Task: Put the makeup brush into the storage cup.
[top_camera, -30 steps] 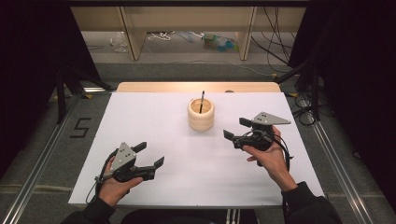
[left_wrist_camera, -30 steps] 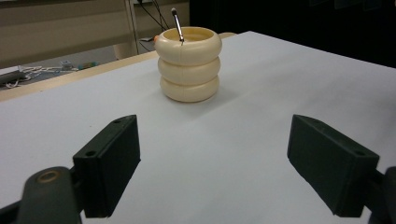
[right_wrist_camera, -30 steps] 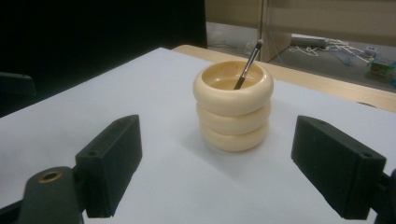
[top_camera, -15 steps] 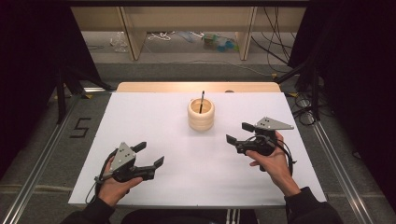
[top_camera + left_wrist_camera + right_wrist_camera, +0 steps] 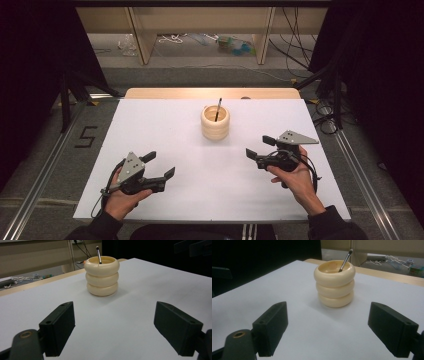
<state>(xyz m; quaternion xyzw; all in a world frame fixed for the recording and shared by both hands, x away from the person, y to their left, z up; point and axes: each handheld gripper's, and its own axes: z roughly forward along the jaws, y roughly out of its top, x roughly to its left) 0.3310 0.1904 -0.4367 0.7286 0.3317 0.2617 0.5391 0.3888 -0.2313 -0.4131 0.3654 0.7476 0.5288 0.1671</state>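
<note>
At the lower left of the high view our left gripper (image 5: 159, 165) sits where it was a second ago, low over the white table (image 5: 165, 125), its jaws spread wide and holding nothing. In the left gripper view they frame bare tabletop, with the holder (image 5: 101, 275) standing beyond them in the upper middle.

At the centre of the high view, the cream ringed holder (image 5: 215, 121) stands upright, and the thin dark brush (image 5: 218, 107) leans inside it, tip poking above the rim. Neither has moved.

At the right, our right gripper (image 5: 260, 147) has drawn back toward the lower right over the past second, ending farther from the holder, with its jaws also wide apart and empty. In the right gripper view the holder (image 5: 334, 283) and brush (image 5: 345, 260) are well clear of the jaws.

We judge that nothing is gripped yet: the brush is in the holder, and a fresh reach toward it seems the likely next step.
</note>
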